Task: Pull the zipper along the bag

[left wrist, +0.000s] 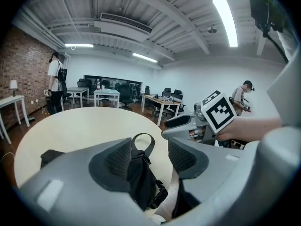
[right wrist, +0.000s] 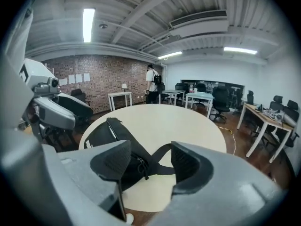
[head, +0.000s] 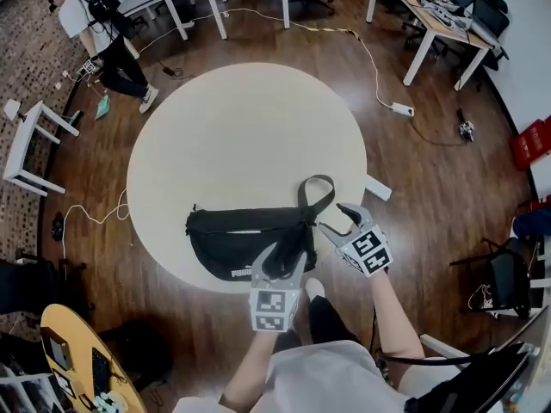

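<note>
Approach stage, by my reading: neither tool has hold of anything yet.

Going left to right across the head view, the bag [head: 237, 241] lies lengthwise at the near edge of the round table [head: 250, 127], at lower centre of frame. Your left gripper [head: 282, 258] hangs over the bag's right end with its fingers spread. That end and the strap loop [left wrist: 143, 142] stand between them, unclamped. Close there first, on the fabric body and not the strap, so the bag cannot slide under the pull.

Your right gripper [head: 337, 218], just to the right, is likewise spread and empty. The zipper pull [right wrist: 139, 166] shows between its fingers, below centre in the right gripper view. Pinch the tab alone, then draw along the line of the teeth toward frame left, low and level. A lifted or angled pull would likely snag the slider.

Condition of the bag: a black, soft, slumped waist pack with white lettering on the near face. The zipper line runs along the top. Whether it is open or shut cannot be determined.
</note>
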`<state>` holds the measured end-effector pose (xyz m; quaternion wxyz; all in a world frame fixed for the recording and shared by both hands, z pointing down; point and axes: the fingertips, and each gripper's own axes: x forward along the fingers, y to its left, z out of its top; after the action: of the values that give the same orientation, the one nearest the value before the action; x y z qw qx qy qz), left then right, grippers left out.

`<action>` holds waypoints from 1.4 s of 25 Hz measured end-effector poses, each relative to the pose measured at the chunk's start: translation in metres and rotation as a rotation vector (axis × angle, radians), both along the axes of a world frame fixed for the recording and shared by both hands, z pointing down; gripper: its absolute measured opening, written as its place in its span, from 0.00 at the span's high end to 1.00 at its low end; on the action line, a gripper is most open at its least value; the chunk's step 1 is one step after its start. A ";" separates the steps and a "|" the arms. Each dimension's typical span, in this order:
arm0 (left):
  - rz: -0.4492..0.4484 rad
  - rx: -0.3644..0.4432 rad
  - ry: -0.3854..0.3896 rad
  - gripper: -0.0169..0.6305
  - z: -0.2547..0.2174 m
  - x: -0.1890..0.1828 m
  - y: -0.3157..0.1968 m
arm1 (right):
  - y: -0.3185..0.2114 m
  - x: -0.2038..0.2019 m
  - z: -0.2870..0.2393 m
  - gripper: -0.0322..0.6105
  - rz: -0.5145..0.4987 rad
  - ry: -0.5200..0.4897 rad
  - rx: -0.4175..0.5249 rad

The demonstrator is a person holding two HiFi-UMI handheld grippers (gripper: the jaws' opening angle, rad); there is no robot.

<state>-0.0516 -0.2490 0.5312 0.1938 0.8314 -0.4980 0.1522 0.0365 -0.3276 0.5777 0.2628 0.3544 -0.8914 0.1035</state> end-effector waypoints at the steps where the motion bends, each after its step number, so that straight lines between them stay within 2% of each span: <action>1: 0.001 -0.021 0.003 0.56 0.008 0.004 -0.002 | -0.005 -0.003 0.012 0.56 -0.030 0.016 -0.017; 5: 0.007 -0.110 -0.009 0.56 0.044 0.017 -0.008 | -0.025 -0.012 0.054 0.63 -0.148 0.071 -0.068; 10: 0.000 -0.257 0.061 0.57 0.083 0.040 -0.006 | -0.032 -0.024 0.092 0.68 -0.258 0.107 -0.141; 14: -0.006 -0.303 0.078 0.57 0.099 0.051 -0.007 | -0.029 -0.033 0.110 0.76 -0.339 0.132 -0.175; 17: -0.003 -0.338 0.097 0.57 0.111 0.058 -0.006 | -0.027 -0.041 0.121 0.77 -0.407 0.162 -0.168; 19: -0.011 -0.358 0.099 0.57 0.118 0.060 -0.006 | -0.027 -0.046 0.125 0.82 -0.441 0.175 -0.160; 22: -0.030 -0.379 0.103 0.57 0.125 0.063 -0.012 | -0.026 -0.051 0.124 0.94 -0.479 0.139 -0.184; 27: -0.061 -0.425 0.128 0.58 0.140 0.078 -0.024 | -0.025 -0.048 0.126 0.95 -0.473 -0.013 -0.313; 31: -0.204 -0.506 0.215 0.60 0.162 0.082 -0.043 | -0.026 -0.048 0.123 0.95 -0.504 -0.044 -0.369; 35: -0.294 -0.528 0.174 0.64 0.175 0.077 -0.067 | -0.035 -0.052 0.119 0.95 -0.497 -0.075 -0.424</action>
<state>0.0250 -0.3156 0.7062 0.4650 0.6814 -0.5375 0.1748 -0.0151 -0.3626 0.6963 0.3150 0.0592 -0.9183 0.2322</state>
